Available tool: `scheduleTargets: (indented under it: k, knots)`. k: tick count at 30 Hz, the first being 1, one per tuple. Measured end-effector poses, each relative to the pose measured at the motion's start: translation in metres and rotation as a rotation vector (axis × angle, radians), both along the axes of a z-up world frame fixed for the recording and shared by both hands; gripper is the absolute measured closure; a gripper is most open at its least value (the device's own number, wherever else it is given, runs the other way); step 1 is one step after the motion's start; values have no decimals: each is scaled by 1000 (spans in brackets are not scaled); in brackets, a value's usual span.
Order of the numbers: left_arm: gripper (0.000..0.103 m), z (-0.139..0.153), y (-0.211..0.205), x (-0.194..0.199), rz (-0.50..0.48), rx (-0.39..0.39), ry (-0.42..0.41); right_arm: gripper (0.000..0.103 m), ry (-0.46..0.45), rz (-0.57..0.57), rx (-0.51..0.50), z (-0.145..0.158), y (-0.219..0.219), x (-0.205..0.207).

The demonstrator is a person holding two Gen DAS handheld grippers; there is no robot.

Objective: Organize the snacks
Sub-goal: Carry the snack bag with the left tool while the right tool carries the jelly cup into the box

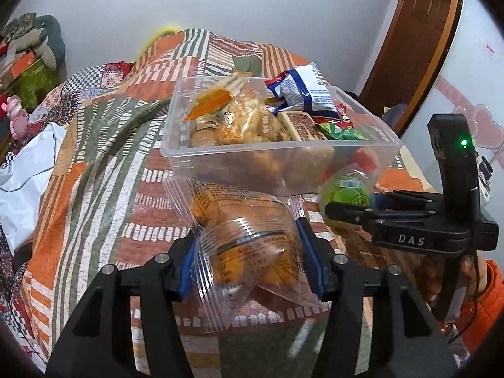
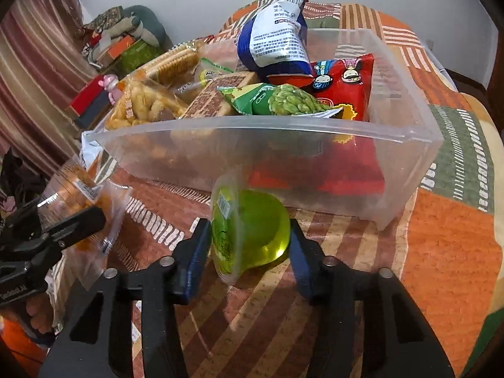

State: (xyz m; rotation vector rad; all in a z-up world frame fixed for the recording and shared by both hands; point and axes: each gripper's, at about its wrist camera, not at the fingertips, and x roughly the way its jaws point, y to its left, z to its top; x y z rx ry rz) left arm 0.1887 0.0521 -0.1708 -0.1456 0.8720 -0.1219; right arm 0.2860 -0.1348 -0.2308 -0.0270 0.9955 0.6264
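The left gripper (image 1: 249, 252) has its jaws about half open and pressed on a clear bag of orange snacks (image 1: 249, 236), which hangs just in front of the plastic box (image 1: 252, 160). The bag is soft and slippery, and it is held only by the sides, so I think it may slide out or turn before it is over the box. The right gripper (image 2: 250, 249) has its jaws nearly closed on a green jelly cup (image 2: 249, 236), also just in front of the box, close to its near wall. The cup is tilted and round, so it could pop out if squeezed more. Both grippers are near each other and may bump. The box is already full, with a blue and white bag (image 2: 277, 37) high at its far side; new snacks may roll off onto the blanket (image 2: 441, 236)
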Motion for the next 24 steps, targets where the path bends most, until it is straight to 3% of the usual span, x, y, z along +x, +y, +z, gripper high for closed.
scheduleTargets:
  k: [11,24]
  knots:
    - [47,26,-3,-6,1,0,-60,64,-116,43,-21,26,-4,-28]
    - [47,69,-5,2,9,-1,-165,64,-276,-15,56,81,-26,-30]
